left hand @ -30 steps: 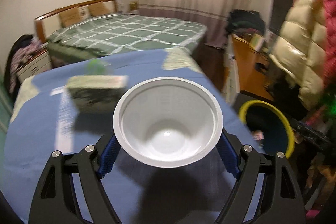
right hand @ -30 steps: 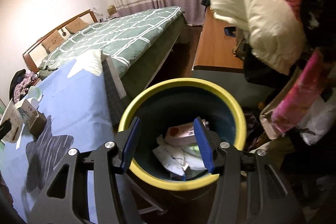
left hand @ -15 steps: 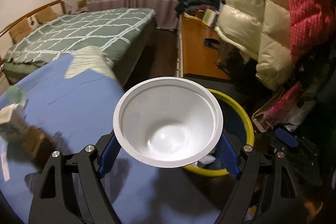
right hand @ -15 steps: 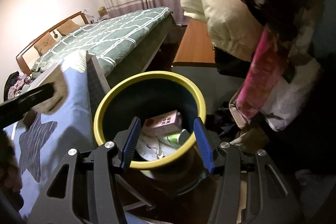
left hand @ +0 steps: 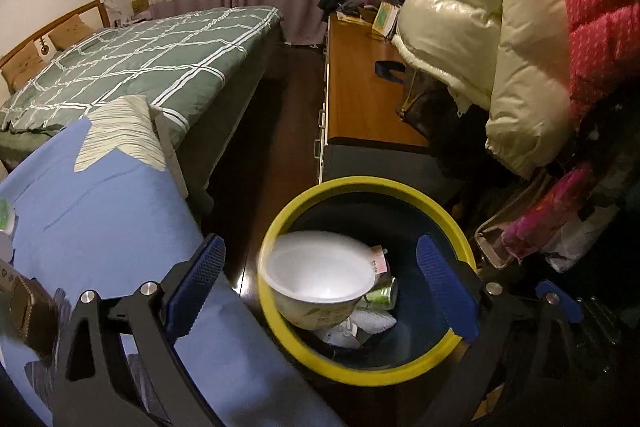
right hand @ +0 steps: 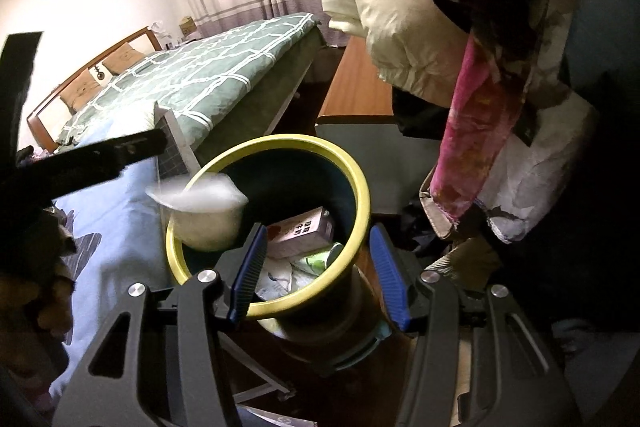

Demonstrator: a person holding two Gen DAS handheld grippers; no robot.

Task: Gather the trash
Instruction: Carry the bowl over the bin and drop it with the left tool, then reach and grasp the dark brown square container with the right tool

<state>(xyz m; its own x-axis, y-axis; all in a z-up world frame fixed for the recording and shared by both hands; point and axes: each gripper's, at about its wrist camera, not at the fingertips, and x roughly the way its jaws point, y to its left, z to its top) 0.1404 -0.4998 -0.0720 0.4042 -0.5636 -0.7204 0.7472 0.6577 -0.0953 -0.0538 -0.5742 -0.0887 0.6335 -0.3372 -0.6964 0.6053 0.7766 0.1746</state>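
Observation:
A dark bin with a yellow rim (left hand: 452,217) stands on the floor beside the blue table. A white plastic bowl (left hand: 320,277) is blurred at the bin's left rim, free of my fingers. In the right wrist view the bowl (right hand: 204,213) sits at the rim of the bin (right hand: 360,203). A pink carton (right hand: 300,237) and a green can (left hand: 380,293) lie inside. My left gripper (left hand: 320,285) is open and empty above the bin. My right gripper (right hand: 320,275) is open and empty over the bin's near rim.
The blue-covered table (left hand: 92,219) lies left of the bin, with a brown object (left hand: 28,315) on it. A green checked bed (left hand: 152,55) is behind. A wooden cabinet (left hand: 360,99) and hanging puffer jackets (left hand: 480,27) crowd the right side.
My left gripper swung right from the table to the bin, opened and let go of the white bowl, which now drops at the bin's rim. My right gripper stayed open over the bin.

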